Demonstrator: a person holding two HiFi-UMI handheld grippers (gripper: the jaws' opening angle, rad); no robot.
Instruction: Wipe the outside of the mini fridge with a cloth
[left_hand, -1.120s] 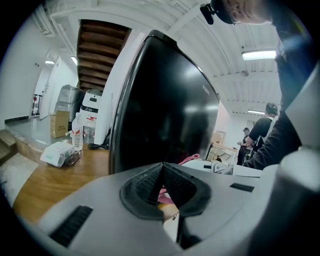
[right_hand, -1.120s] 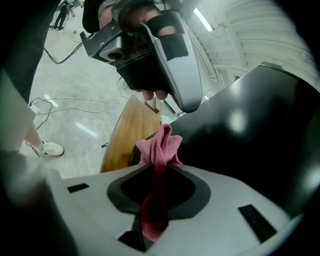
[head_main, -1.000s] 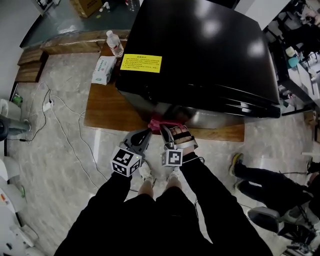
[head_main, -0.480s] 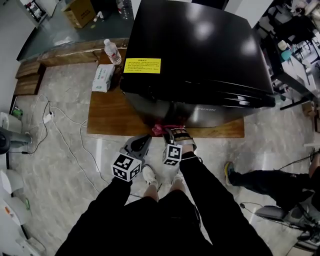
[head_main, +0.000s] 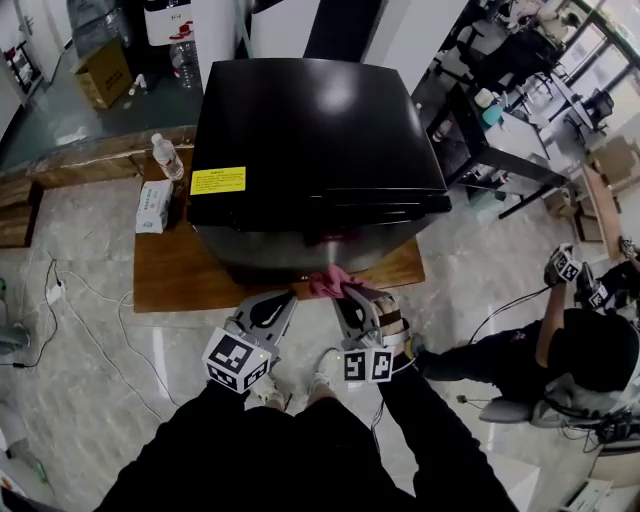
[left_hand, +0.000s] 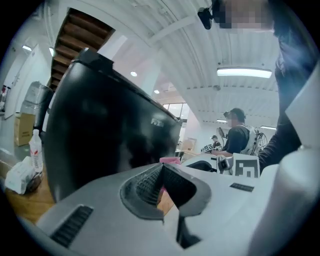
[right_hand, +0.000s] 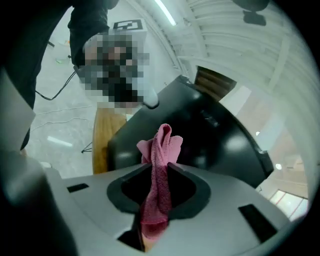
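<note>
The black mini fridge (head_main: 310, 140) stands on a low wooden platform (head_main: 170, 275) and carries a yellow label (head_main: 218, 180) on its top. My right gripper (head_main: 350, 295) is shut on a pink cloth (head_main: 330, 283), held at the fridge's lower front edge. In the right gripper view the cloth (right_hand: 159, 150) sticks up between the jaws of the gripper (right_hand: 159, 172), with the fridge (right_hand: 210, 140) just beyond. My left gripper (head_main: 275, 305) hangs beside it, shut and empty (left_hand: 161, 172), facing the fridge's front (left_hand: 100, 135).
A water bottle (head_main: 167, 157) and a tissue pack (head_main: 153, 206) sit on the platform left of the fridge. A cable (head_main: 70, 300) trails over the floor at left. A seated person (head_main: 570, 350) and a desk (head_main: 500, 130) are at the right.
The head view has swung, so the fridge now sits further left and smaller. The cloth has come slightly off the fridge's front toward me. Both grippers stay side by side.
</note>
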